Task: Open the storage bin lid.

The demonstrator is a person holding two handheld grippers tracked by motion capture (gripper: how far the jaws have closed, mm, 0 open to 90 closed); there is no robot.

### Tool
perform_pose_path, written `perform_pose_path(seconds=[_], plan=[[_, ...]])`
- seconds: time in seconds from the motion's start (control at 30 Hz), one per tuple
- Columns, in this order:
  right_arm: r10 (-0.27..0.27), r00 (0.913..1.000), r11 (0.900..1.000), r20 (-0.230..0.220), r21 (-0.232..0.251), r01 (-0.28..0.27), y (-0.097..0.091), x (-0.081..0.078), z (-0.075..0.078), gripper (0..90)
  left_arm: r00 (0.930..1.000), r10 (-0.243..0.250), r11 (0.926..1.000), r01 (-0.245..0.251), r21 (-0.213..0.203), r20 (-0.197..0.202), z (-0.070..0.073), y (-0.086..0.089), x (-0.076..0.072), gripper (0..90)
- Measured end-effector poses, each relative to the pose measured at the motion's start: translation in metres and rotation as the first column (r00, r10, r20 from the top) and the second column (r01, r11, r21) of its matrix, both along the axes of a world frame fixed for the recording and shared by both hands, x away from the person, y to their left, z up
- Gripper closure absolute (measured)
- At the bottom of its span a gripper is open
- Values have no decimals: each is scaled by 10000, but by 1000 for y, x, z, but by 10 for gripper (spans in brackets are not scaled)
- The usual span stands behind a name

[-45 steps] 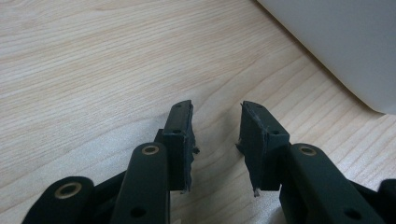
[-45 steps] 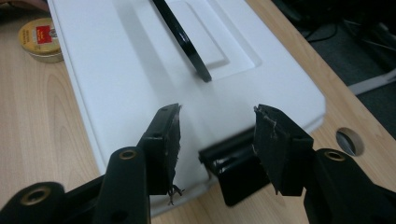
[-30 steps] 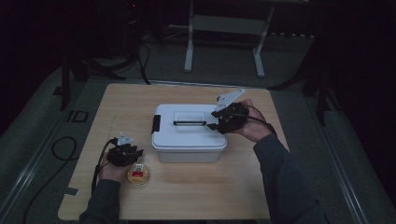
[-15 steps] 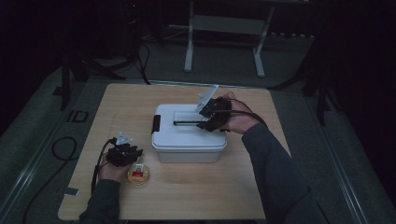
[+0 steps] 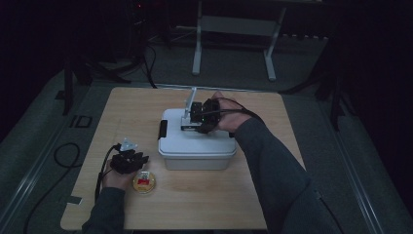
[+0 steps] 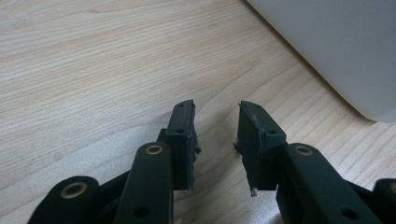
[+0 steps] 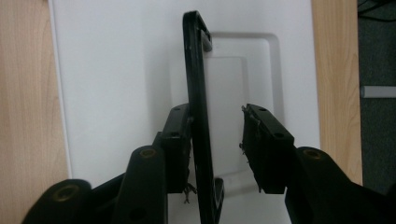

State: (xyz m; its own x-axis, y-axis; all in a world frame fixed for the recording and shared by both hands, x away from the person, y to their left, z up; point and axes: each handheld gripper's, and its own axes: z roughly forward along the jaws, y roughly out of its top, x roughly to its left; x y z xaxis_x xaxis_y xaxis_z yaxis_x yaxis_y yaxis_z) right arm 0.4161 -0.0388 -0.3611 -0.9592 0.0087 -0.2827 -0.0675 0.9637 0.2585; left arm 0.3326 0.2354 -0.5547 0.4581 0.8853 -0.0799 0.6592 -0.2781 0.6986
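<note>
Handle (image 7: 198, 116) of the white lidded box (image 5: 197, 146): black, raised on edge, running up the centre of the right gripper view from bottom to upper middle. It stands between the jaws of the right gripper (image 7: 217, 140), hard against the left-hand jaw; a clear gap separates it from the right-hand jaw. Jaws have just been closing, not yet clamped on it. Behind the handle, a recessed panel in the lid.

High view: box sits mid-frame on the bench (image 5: 146, 105), right gripper (image 5: 195, 116) above the lid's far part, the arm coming in from lower right.

Left gripper (image 5: 127, 161) rests lower left in the high view, near the box's front left corner, just beside a small round yellow tin (image 5: 144, 182). In the left gripper view its jaws (image 6: 215, 140) stand parted, nothing between them, bare wood beneath, box wall (image 6: 336, 46) upper right.
</note>
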Motion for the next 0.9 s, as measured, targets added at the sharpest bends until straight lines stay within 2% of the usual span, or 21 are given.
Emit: perform_pose_path(seconds=[0.27, 0.47, 0.57, 0.67, 0.9], plan=[[247, 9997, 9935, 30, -1115, -242, 17, 3, -1, 704, 10000, 21, 10000, -21, -72, -39, 0, 1, 0, 670], [393, 9992, 9856, 119, -1649, -368, 26, 4, -1, 786, 10000, 28, 9999, -29, -163, -69, 0, 1, 0, 669], [441, 9988, 9801, 201, -1944, -393, 29, 4, -2, 795, 10000, 26, 9998, -28, -172, -74, 0, 2, 0, 669], [450, 9988, 9761, 197, -2137, -398, 31, 4, -1, 809, 10000, 22, 9999, -23, -165, -78, 0, 2, 0, 669], [481, 9986, 9732, 230, -2260, -417, 32, 5, 0, 827, 9999, 38, 9998, -40, -196, -108, 0, 2, 0, 669]])
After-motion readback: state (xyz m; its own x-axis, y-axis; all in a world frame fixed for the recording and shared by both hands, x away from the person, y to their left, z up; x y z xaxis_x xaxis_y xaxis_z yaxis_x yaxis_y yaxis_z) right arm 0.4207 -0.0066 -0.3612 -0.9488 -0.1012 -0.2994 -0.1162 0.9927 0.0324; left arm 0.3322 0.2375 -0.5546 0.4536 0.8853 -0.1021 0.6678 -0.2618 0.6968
